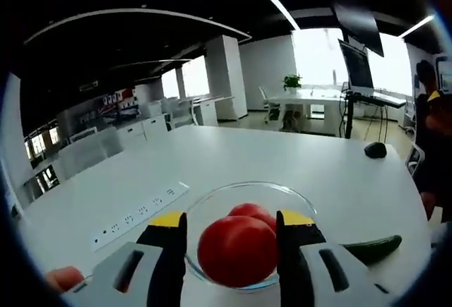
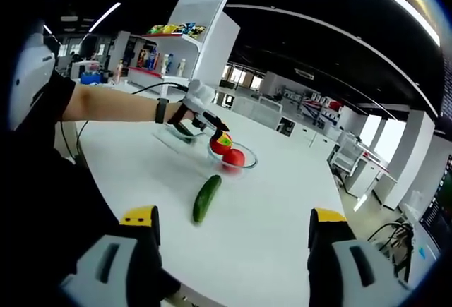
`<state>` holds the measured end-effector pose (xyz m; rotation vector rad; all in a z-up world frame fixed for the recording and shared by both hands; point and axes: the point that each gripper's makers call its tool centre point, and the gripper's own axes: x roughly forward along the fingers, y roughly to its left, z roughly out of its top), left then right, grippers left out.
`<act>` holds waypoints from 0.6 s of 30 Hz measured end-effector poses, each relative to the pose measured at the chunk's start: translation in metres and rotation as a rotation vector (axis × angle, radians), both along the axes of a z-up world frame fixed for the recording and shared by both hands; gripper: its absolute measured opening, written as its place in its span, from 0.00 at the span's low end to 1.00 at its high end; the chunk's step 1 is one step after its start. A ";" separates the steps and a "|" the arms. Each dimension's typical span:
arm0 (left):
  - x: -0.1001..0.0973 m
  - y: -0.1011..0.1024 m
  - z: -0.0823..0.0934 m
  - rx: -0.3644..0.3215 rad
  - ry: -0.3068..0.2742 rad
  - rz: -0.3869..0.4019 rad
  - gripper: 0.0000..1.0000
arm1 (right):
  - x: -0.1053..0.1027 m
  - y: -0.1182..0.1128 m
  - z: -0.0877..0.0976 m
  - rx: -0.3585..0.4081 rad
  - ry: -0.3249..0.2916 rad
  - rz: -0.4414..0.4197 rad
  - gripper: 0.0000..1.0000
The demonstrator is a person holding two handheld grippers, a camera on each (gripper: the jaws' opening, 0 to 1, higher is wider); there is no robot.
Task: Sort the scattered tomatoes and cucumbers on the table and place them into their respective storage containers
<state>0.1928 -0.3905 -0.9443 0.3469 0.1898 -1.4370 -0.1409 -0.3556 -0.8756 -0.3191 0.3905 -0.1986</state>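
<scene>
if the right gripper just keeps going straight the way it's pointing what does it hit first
Probably the cucumber lying on the table, slightly left of the open right gripper line; depth is unclear, so it might pass beside it.

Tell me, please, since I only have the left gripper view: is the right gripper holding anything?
Observer: No, the right gripper is open and empty, held above the table.
Operator: Thank you. Is there a second container besides the bowl?
Observer: Yes, a clear dish with something green in it sits just behind the bowl, beyond the left gripper and its tomato.
</scene>
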 end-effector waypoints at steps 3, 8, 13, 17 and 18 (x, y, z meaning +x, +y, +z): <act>-0.001 0.000 -0.003 0.010 0.001 -0.007 0.61 | -0.001 0.000 0.000 -0.004 0.003 -0.001 0.83; 0.001 -0.003 0.002 -0.016 -0.004 -0.005 0.82 | -0.001 -0.001 0.002 -0.005 -0.001 -0.001 0.83; -0.002 -0.004 0.009 -0.042 0.008 -0.014 0.95 | 0.000 0.000 0.000 -0.001 0.003 0.002 0.83; -0.002 -0.002 0.007 -0.037 0.002 -0.025 0.95 | 0.000 0.000 -0.001 0.000 0.004 0.002 0.83; -0.003 0.000 0.006 -0.036 -0.006 -0.025 0.95 | 0.000 0.000 -0.001 0.000 0.004 0.004 0.83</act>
